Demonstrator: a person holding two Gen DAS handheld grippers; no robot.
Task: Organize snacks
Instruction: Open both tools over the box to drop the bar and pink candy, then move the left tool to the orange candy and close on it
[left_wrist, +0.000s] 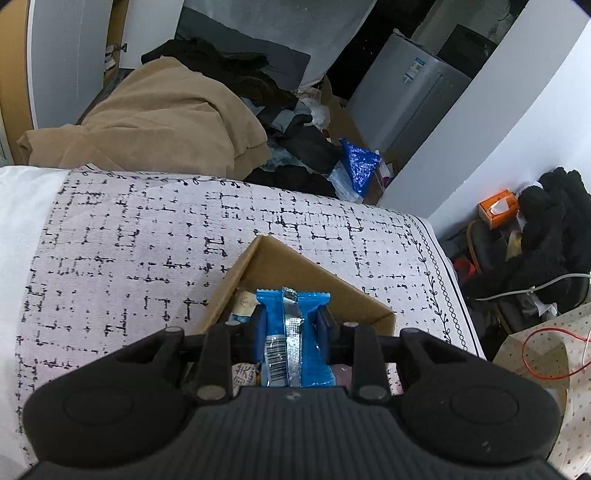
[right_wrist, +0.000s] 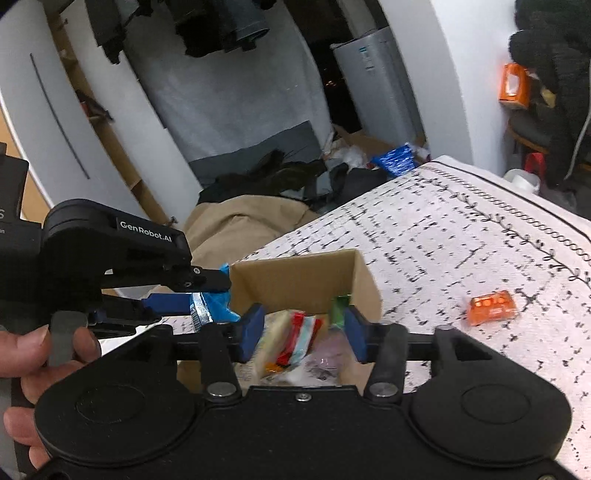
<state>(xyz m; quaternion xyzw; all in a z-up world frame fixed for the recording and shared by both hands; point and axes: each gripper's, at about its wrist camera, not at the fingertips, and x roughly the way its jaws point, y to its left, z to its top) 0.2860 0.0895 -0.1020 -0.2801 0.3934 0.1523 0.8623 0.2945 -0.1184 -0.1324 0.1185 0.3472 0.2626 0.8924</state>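
My left gripper (left_wrist: 291, 317) is shut on a blue snack packet (left_wrist: 284, 343), which stands up between its blue pads over the near corner of an open cardboard box (left_wrist: 295, 266). In the right wrist view that same gripper (right_wrist: 208, 293) reaches in from the left with the blue packet (right_wrist: 218, 308) at the box's left wall. My right gripper (right_wrist: 303, 328) hangs open over the box (right_wrist: 295, 284). A green packet (right_wrist: 339, 308) lies just inside its right finger, not pinched. Several wrapped snacks (right_wrist: 291, 339) lie in the box. An orange snack (right_wrist: 491, 306) lies on the patterned cloth to the right.
The box sits on a table with a white cloth printed in black (left_wrist: 147, 251). A person's hand (right_wrist: 37, 350) holds the left gripper's handle. Beyond the table's far edge lie a tan coat (left_wrist: 155, 118), dark clothes and a shiny blue bag (left_wrist: 356, 164). A paper bag (left_wrist: 546, 354) stands at the right.
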